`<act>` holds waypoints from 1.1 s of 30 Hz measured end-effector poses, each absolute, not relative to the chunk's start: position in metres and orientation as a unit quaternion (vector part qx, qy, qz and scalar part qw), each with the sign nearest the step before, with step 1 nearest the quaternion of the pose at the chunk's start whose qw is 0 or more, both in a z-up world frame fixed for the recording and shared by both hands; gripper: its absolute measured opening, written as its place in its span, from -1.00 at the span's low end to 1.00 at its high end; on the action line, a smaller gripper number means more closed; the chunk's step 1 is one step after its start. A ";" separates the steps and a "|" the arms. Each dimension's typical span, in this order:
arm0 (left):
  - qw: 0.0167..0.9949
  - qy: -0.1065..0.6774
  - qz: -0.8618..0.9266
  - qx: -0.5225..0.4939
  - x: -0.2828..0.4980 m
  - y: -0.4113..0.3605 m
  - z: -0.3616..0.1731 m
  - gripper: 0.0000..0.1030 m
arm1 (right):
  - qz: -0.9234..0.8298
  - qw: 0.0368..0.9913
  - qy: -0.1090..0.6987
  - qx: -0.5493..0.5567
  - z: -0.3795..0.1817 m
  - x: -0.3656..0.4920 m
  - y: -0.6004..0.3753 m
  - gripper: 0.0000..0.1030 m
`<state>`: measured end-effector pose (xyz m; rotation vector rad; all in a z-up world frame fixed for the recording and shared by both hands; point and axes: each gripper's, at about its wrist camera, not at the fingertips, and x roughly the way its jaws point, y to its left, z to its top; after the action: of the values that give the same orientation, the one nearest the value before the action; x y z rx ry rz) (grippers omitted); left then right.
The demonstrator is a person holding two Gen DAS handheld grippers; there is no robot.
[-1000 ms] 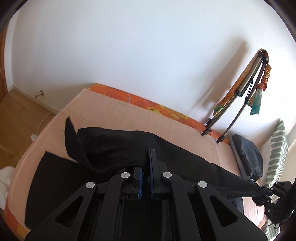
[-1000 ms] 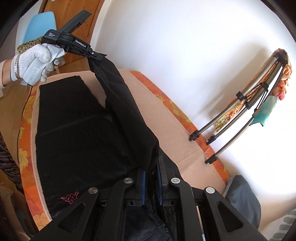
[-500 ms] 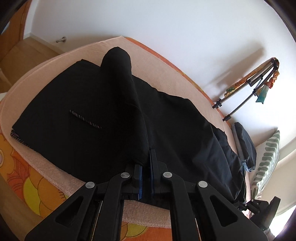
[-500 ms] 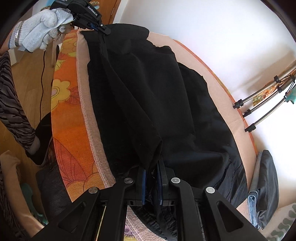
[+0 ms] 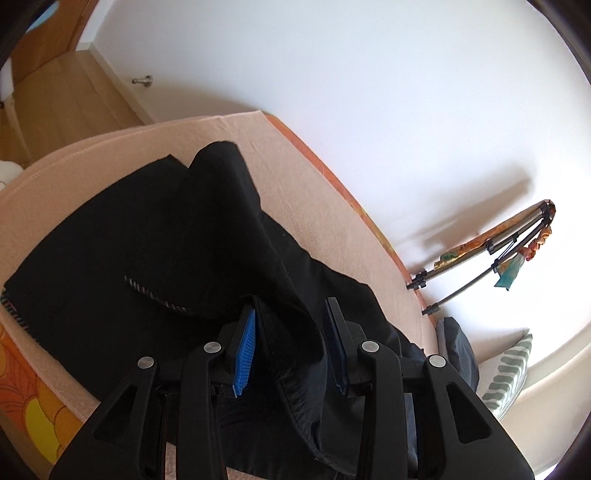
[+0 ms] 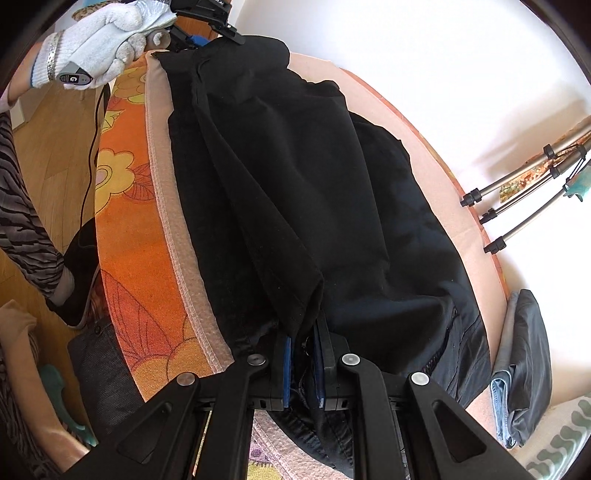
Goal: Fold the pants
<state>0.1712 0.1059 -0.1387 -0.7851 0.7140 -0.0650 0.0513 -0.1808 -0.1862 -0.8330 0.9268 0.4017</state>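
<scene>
Black pants (image 6: 295, 192) lie folded lengthwise on a peach blanket (image 5: 295, 192) over the bed. In the left wrist view the pants (image 5: 155, 258) spread out ahead, and a fold of cloth lies loose between the jaws of my left gripper (image 5: 291, 325), which stand apart. In the right wrist view my right gripper (image 6: 303, 350) is shut on the pants' edge near the waist end. The left gripper (image 6: 207, 14) shows at the far end of the pants, held by a gloved hand.
An orange flowered bedcover (image 6: 125, 206) hangs at the bed's near side above a wooden floor (image 5: 66, 88). A folded drying rack (image 5: 491, 254) leans on the white wall. Folded dark clothes (image 6: 524, 362) and a striped pillow (image 5: 506, 373) lie at the bed's right end.
The lifted pant leg has been laid down over the other leg. My left gripper has opened and let go of the cloth. The right gripper stays shut.
</scene>
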 end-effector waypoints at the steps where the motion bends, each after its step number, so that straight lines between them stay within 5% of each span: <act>1: 0.872 0.334 -0.027 -0.356 0.172 0.106 -0.127 -0.37 | 0.186 0.792 0.432 -0.389 -0.187 0.051 -0.180 -0.85; 9: 0.910 0.350 0.013 -0.223 0.157 0.145 -0.082 -0.37 | 0.189 0.786 0.447 -0.384 -0.185 0.055 -0.179 -0.77; 11: 0.904 0.366 0.016 -0.220 0.152 0.158 -0.092 -0.37 | 0.198 0.784 0.455 -0.373 -0.180 0.055 -0.178 -0.45; 20: 0.886 0.417 0.027 -0.201 0.139 0.182 -0.151 -0.36 | 0.252 0.820 0.449 -0.250 -0.113 0.069 -0.169 -0.11; 27: 0.896 0.413 0.053 -0.156 0.146 0.176 -0.165 -0.27 | 0.278 0.848 0.407 -0.194 -0.064 0.149 -0.111 0.13; 33: 0.902 0.407 0.052 -0.137 0.150 0.174 -0.174 -0.26 | 0.317 0.838 0.408 -0.175 -0.074 0.241 -0.035 0.31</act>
<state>0.1498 0.1735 -0.1744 -0.2840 0.8414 0.1073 0.2407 -0.0348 -0.0739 -0.3709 0.8625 0.6700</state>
